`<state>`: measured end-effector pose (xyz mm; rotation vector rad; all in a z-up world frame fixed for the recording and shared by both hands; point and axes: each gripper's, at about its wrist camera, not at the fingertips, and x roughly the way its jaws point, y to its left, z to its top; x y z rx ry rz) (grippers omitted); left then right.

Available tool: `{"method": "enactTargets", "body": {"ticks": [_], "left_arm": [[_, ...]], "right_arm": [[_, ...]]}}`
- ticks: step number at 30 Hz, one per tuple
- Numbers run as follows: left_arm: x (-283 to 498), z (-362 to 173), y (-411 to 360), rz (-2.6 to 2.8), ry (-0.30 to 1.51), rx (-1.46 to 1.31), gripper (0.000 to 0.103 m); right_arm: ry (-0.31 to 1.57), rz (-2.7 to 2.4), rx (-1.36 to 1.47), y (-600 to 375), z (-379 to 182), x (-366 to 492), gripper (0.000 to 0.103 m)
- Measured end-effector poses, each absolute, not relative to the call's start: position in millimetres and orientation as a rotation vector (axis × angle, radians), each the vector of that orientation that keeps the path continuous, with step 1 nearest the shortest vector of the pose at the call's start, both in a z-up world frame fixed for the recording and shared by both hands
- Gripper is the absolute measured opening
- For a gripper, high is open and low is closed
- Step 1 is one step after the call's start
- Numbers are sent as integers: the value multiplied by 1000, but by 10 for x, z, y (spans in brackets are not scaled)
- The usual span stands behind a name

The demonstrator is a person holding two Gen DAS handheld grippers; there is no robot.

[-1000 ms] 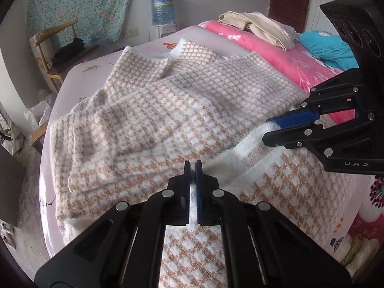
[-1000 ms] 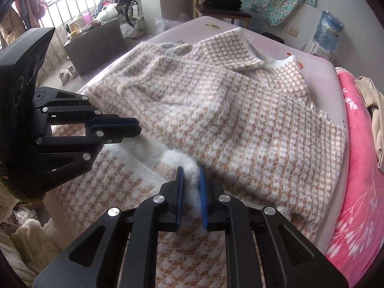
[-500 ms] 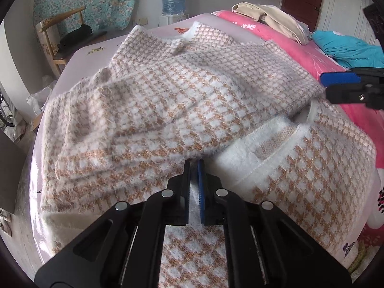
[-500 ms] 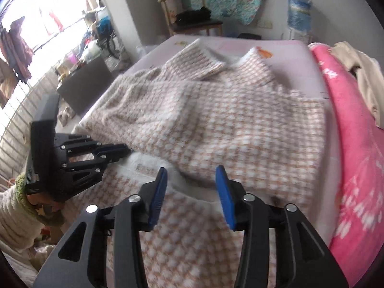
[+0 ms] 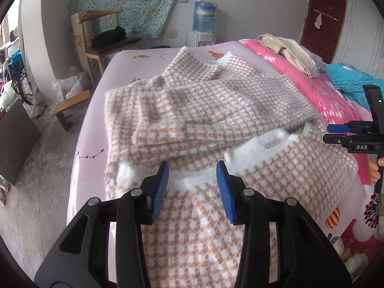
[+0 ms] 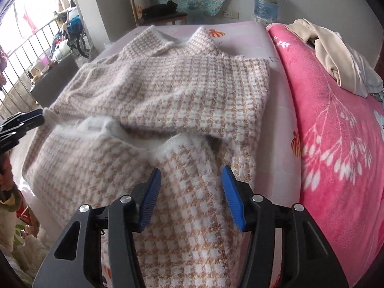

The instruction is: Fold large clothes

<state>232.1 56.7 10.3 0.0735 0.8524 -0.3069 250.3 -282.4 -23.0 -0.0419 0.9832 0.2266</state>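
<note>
A large fuzzy garment in a tan-and-white check (image 5: 216, 110) lies folded on the bed, its collar at the far end and a white fleecy edge across the near part. My left gripper (image 5: 192, 168) hovers over the near left fold, jaws opening, the cloth below them and not pinched. In the right wrist view the same garment (image 6: 172, 91) fills the middle. My right gripper (image 6: 191, 170) stands open above its near right part with nothing held. The right gripper (image 5: 336, 129) also shows at the left view's right edge, and the left gripper (image 6: 31, 118) at the other view's left edge.
The bed has a pale pink sheet (image 5: 91, 148) and a bright pink quilt (image 6: 336, 120) along its right side, with beige clothes (image 5: 292, 52) piled on it. A wooden chair (image 5: 108, 45) and a water bottle (image 5: 204, 15) stand beyond the bed. Bare floor lies left.
Both grippers were shut on the garment's near edge and have let go, the right one first. They have drawn apart and back, and the cloth now lies flat on the bed.
</note>
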Motion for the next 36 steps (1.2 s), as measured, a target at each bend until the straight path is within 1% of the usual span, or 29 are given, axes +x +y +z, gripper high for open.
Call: {"method": "enactTargets", "body": {"ticks": [1, 2, 4, 7, 9, 12, 14, 15, 17, 18, 19, 20, 21, 22, 24, 25, 29, 30, 31, 32, 33, 34, 36], "left_arm": [[2288, 75, 619, -290, 859, 73, 39], [2267, 25, 670, -273, 873, 71, 39], [2251, -99, 768, -235, 905, 57, 39], [2263, -235, 908, -194, 926, 27, 39], [2274, -259, 985, -189, 924, -6, 39], [2296, -261, 1031, -195, 910, -30, 39], [2315, -264, 1044, -195, 901, -39, 39], [2327, -258, 1054, -197, 900, -44, 39], [2320, -194, 1067, -199, 892, -54, 39], [2299, -139, 1070, -205, 882, -59, 39], [2258, -80, 1086, -221, 873, -69, 39], [2212, -25, 1101, -248, 866, -88, 39], [2177, 14, 1107, -280, 866, -111, 41], [2140, 35, 1109, -316, 877, -139, 47], [2106, 8, 1068, -388, 921, -202, 55], [2108, -33, 1012, -411, 948, -219, 55], [2137, -293, 730, -396, 1024, -192, 55], [2143, -340, 677, -382, 1023, -183, 51], [2118, -359, 636, -361, 1007, -170, 45], [2111, -362, 595, -340, 993, -142, 39], [2103, -356, 550, -340, 983, -112, 24], [2099, -354, 519, -356, 980, -103, 7], [2100, -333, 491, -349, 968, -79, 4]], "right_arm": [[1002, 221, -40, -2819, -302, 2543, 44], [1020, 220, -27, -2826, -364, 2576, 34], [1008, 242, 50, -2888, -343, 2566, 7], [847, 197, 104, -3040, 29, 2350, 7], [785, 189, 178, -3195, 201, 2216, 7], [808, 150, 204, -3274, 65, 2223, 7], [895, 132, 201, -3263, -205, 2353, 8], [937, 120, 204, -3258, -318, 2405, 9], [940, 119, 219, -3240, -326, 2383, 14], [920, 117, 218, -3230, -263, 2331, 21], [887, 118, 210, -3219, -173, 2263, 35], [851, 123, 201, -3202, -80, 2188, 44], [821, 136, 195, -3192, 2, 2114, 55], [804, 164, 195, -3157, 67, 2053, 56], [816, 252, 212, -3051, 107, 1994, 58], [842, 307, 234, -2990, 77, 2007, 64], [978, 384, 302, -2730, -267, 2120, 65], [991, 370, 286, -2673, -336, 2133, 63], [997, 363, 274, -2625, -387, 2138, 47], [1003, 366, 277, -2596, -420, 2142, 37], [1007, 373, 290, -2579, -433, 2135, 15], [1002, 362, 282, -2567, -417, 2139, 5], [957, 343, 261, -2543, -323, 2128, 5]]}}
